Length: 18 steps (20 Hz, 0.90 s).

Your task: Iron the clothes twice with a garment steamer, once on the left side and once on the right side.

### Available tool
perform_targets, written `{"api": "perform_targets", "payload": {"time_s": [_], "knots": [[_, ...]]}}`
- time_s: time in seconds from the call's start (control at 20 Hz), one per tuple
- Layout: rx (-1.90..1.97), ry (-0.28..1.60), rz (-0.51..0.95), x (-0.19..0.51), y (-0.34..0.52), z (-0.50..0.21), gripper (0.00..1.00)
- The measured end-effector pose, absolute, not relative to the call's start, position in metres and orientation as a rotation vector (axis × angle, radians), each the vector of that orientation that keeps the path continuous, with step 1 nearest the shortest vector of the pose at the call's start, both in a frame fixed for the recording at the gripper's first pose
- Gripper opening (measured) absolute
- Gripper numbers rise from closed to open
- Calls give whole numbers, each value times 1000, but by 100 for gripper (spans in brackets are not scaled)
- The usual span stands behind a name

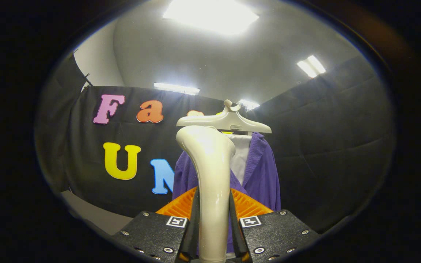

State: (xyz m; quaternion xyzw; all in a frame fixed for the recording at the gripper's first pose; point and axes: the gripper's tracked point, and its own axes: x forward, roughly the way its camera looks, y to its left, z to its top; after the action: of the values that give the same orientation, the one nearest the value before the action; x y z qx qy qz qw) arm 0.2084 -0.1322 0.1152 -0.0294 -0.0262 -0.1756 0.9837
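We have the tongs [213, 219] closed on the cream handle of the garment steamer [210, 175]; both orange fingers [249, 206] press against its sides, and the handle stands upright between them, its long axis running straight up from the tongs to a rounded, widened head at the top. Which way the steam face points we cannot tell from here, since we see only the smooth back of the head.

The clothes lie straight ahead, beyond the steamer: a purple jacket [265, 171] over a white shirt [240, 157], hanging on a cream hanger [228, 122] in front of the black booth wall. The garment hangs vertically, so its long axis runs parallel to the steamer's handle. The steamer's head sits in front of the jacket's left half and hides much of it; the right half and the shirt front show clear beside it. The head and the cloth appear apart, with a gap still to close, though depth is hard to judge.

We judge that neither pass is clearly under way. Open room lies on both sides of the jacket, so a forward reach and a downward stroke along either side looks unobstructed; the hanger's arms above mark the upper limit.
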Motion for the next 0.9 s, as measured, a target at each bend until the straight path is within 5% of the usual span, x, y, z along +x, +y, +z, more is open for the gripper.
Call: {"api": "perform_targets", "payload": {"time_s": [0.9], "knots": [[-123, 86, -387, 272, -168, -2, 38]]}}
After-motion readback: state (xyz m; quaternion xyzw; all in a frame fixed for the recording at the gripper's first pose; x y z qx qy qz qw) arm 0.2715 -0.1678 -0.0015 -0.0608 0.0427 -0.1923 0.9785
